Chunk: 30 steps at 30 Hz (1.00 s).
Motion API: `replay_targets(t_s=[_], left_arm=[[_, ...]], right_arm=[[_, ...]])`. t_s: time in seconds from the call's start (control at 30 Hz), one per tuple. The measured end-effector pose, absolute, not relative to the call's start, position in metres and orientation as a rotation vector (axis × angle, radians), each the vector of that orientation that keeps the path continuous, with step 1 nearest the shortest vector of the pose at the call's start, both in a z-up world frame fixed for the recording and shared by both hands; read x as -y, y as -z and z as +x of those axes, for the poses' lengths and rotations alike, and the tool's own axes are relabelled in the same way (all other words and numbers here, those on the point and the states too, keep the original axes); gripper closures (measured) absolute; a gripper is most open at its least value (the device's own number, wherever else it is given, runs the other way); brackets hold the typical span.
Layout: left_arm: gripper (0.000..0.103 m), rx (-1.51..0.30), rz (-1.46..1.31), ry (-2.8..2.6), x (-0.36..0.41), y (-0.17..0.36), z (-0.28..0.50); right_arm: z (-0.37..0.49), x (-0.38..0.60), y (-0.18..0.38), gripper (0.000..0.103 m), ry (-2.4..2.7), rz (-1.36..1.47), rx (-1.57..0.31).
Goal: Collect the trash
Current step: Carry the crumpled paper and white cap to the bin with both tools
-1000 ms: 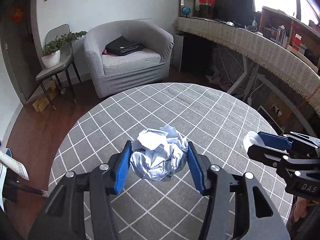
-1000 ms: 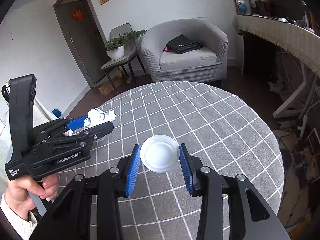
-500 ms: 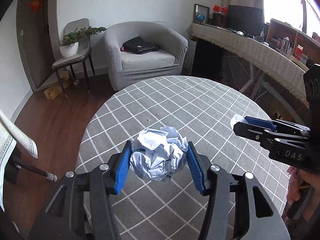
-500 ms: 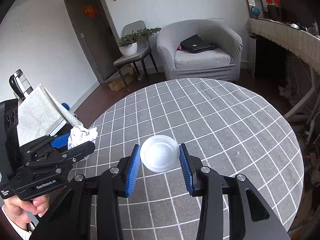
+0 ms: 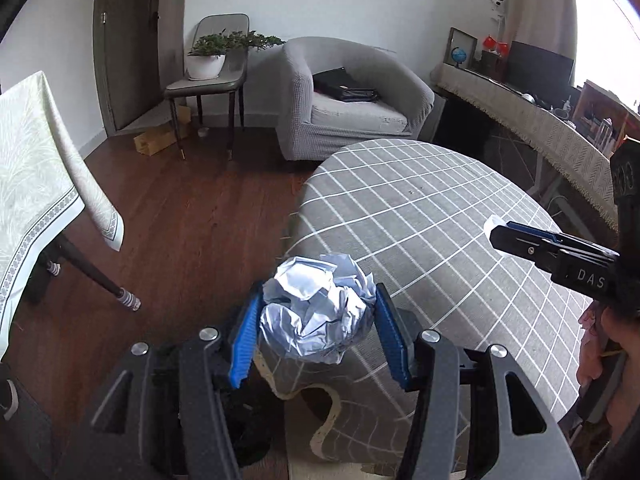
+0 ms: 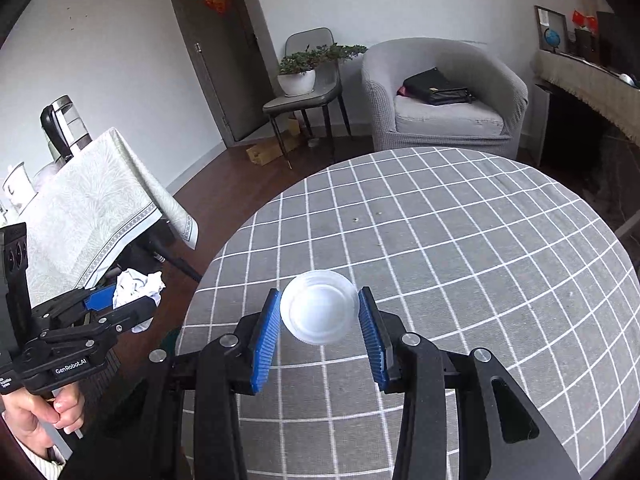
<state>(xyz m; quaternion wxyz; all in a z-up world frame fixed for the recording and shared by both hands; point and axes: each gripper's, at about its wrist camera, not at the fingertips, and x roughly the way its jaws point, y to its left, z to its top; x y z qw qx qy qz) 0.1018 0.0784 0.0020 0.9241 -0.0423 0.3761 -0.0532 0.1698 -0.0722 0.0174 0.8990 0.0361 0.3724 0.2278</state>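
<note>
- Crumpled ball of white paper [image 5: 316, 312]: clamped between the blue ribbed pads of the left hand-held gripper [image 5: 316, 332], both pads pressed into its sides; carried in the air at the left edge of the worktop, partly over the wooden floor [image 5: 192, 216].
- Shallow round white plastic cup [image 6: 319, 307], bottom facing the camera: gripped by the right hand-held gripper [image 6: 319, 324], one blue pad against each side of its rim; held above the worktop near its left edge.
- Round worktop [image 6: 460, 248] under a grey cloth with a white grid: a few small crumbs lie towards its far middle.
- Hand [image 6: 40, 412]: closed around the grip of the left hand-held gripper, pale knitted cuff at the wrist.
- Second table, pale patterned cloth [image 5: 28, 160]: well apart from the worktop's left edge.
- Grey armchair [image 5: 352, 96] with a black bag on its seat: beyond the worktop's far edge.
- Grey chair [image 5: 212, 76] carrying a white potted plant: beside the armchair.
</note>
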Motion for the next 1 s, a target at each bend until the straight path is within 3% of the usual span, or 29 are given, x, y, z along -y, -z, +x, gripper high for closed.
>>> replay_targets(t_s=[0.43, 1.0], left_arm=[[0.046, -0.796, -0.058, 0.008, -0.145, 0.018, 0.072], [0.045, -0.981, -0.093, -0.037, -0.212, 0.090, 0.063]], right_arm=[[0.166, -0.024, -0.021, 0.063, -0.639, 0.056, -0.770], [0.165, -0.122, -0.003, 0.063, -0.749, -0.026, -0.814]])
